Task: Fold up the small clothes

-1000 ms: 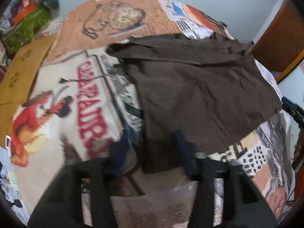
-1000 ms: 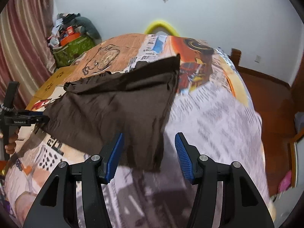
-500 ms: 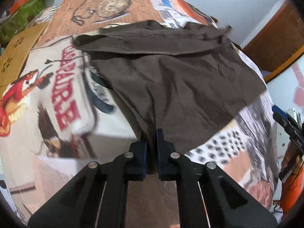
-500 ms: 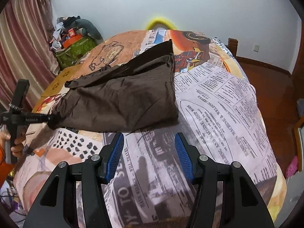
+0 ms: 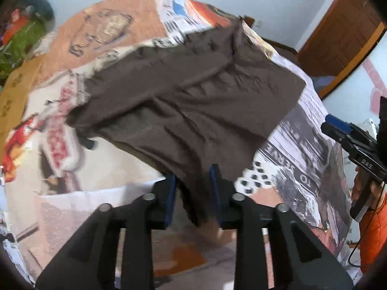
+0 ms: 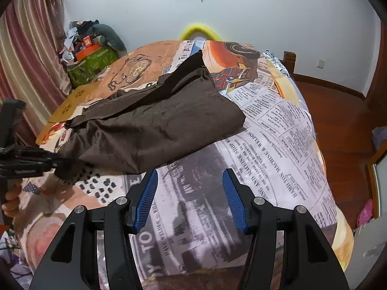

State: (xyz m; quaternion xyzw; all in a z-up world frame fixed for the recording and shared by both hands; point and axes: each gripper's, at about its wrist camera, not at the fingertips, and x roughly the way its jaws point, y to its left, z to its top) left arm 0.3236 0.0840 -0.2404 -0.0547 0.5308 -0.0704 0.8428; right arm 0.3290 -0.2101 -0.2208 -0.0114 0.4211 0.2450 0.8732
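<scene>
Newsprint-patterned bedspread (image 5: 302, 145) fills the left wrist view; the left gripper (image 5: 193, 193) has just been opening, its jaws part-open with the brown garment's (image 5: 193, 101) near corner loose between them; thin, limp cloth, best pinched at corners. Right wrist view: right gripper (image 6: 189, 198) half-open, empty, near the garment's hem; green box (image 6: 89, 65) holds clutter.

Right tool (image 6: 189, 195) hangs parted over the bedspread (image 6: 278, 149), just short of the brown garment (image 6: 154, 125).

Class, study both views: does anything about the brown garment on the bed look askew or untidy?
Yes. The brown garment lies crooked on the printed bedspread: its far edge is bunched into a ridge, and its near corner hangs between the left hand-held gripper pads.
</scene>
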